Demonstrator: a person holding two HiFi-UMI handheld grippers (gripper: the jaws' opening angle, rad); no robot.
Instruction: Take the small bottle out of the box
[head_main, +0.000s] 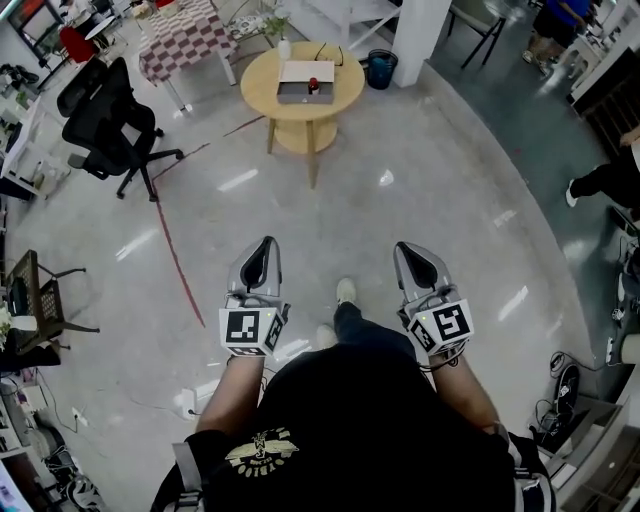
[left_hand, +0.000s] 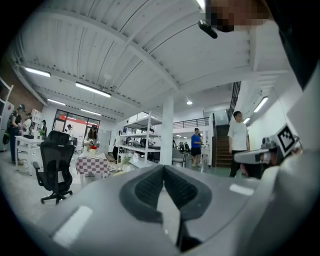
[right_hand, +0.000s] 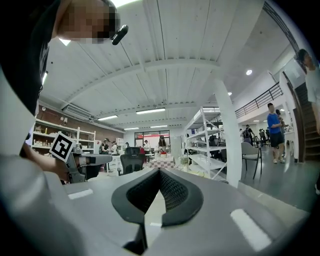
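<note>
left gripper (head_main: 264, 246): clenched, jaws pressed together, nothing between them; held level at 7 o'clock in the head view.
right gripper (head_main: 409, 250): clenched likewise, empty; at 5 o'clock, well apart from the left one.
box (head_main: 291, 96): on the round wooden table (head_main: 347, 98) at 12 o'clock, far ahead of both grippers.
small bottle: perhaps the red speck (head_main: 313, 85) inside the box; too small to tell for certain.
black office chair (head_main: 108, 120): at 10 o'clock, well apart from the table.
dark bin (head_main: 380, 69): on the floor just beside the table, at 1 o'clock.
</note>
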